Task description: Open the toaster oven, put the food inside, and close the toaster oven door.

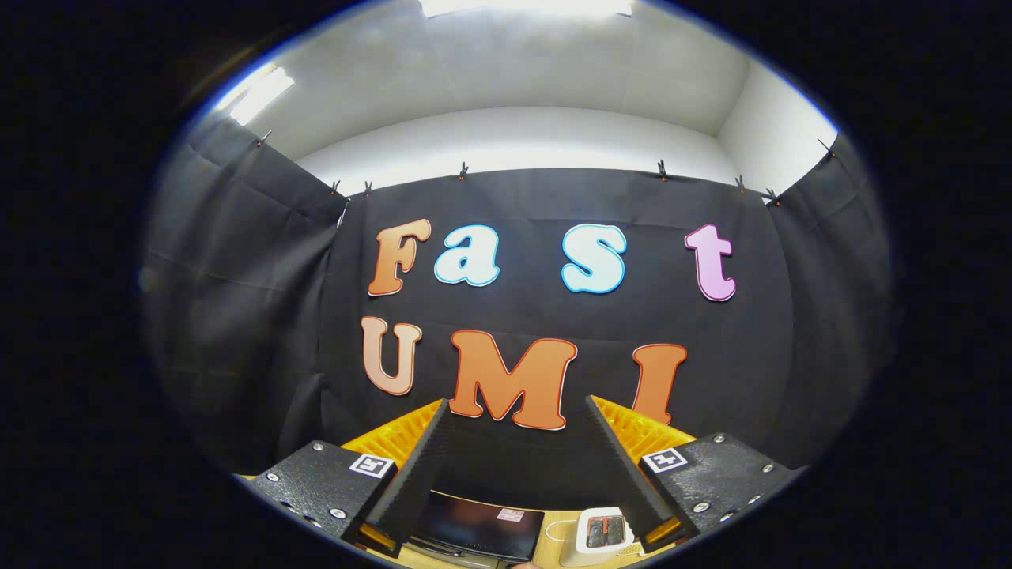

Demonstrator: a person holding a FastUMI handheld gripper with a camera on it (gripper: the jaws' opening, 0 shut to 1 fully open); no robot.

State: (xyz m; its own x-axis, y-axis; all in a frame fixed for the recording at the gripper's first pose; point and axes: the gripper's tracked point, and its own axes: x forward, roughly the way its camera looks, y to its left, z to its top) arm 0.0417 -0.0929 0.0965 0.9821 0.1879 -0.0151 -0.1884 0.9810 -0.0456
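- Black cloth hangs as the booth's wall, clipped along its top edge beneath a pale wall and a white ceiling with bright lights.
- The gripper is raised and looks mostly at that cloth; its two fingers stand spread wide apart with nothing between them, so it is released.
- Each finger mount carries a small square marker on its upper face.
- Low down, between and below the fingers, a strip of light wooden worktop shows.
- The toaster oven sits on that worktop by the inner side of the left finger, its dark top toward the camera, with a small pale label near one corner. Its door cannot be made out from this angle.
- A small white appliance with a dark panel on top stands on the worktop just beside the right finger, near the toaster oven but apart from it.
- A thin pale cord lies on the wood between the two.
- The food cannot be told.
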